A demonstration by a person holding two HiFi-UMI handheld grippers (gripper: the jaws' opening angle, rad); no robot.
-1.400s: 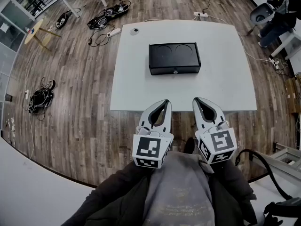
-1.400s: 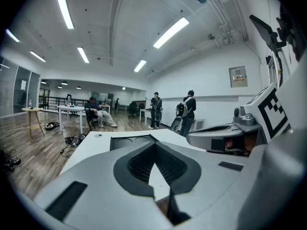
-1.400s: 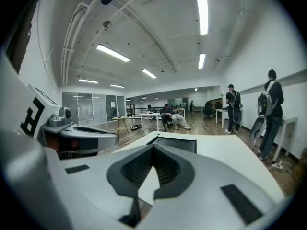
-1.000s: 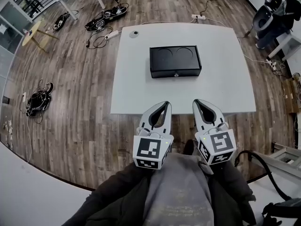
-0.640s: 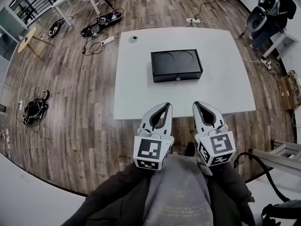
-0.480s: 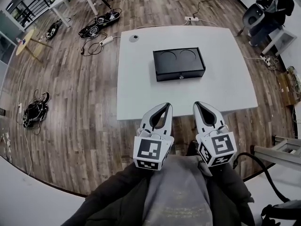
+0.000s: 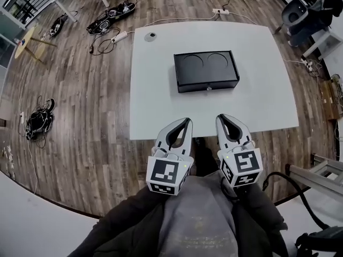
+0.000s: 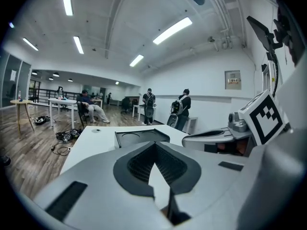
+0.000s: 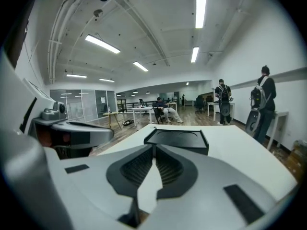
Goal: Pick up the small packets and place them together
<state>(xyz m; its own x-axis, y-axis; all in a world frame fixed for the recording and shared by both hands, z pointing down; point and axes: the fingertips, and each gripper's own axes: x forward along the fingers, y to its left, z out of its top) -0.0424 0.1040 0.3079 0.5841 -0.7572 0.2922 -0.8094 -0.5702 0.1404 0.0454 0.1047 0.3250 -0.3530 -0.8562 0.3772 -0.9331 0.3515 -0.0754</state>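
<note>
Approach stage, nothing picked up yet
Left gripper [image 7: 187, 121] and right gripper [image 7: 221, 117] hover clenched and empty at the near edge of the white table [image 7: 155, 90]; no small packets show anywhere, perhaps they sit inside the black box [image 7: 206, 71], so opening it likely comes next

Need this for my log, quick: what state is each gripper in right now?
Left grey two-jaw gripper: closed, nothing between its jaws.
Right grey two-jaw gripper: closed, nothing between its jaws.
</note>
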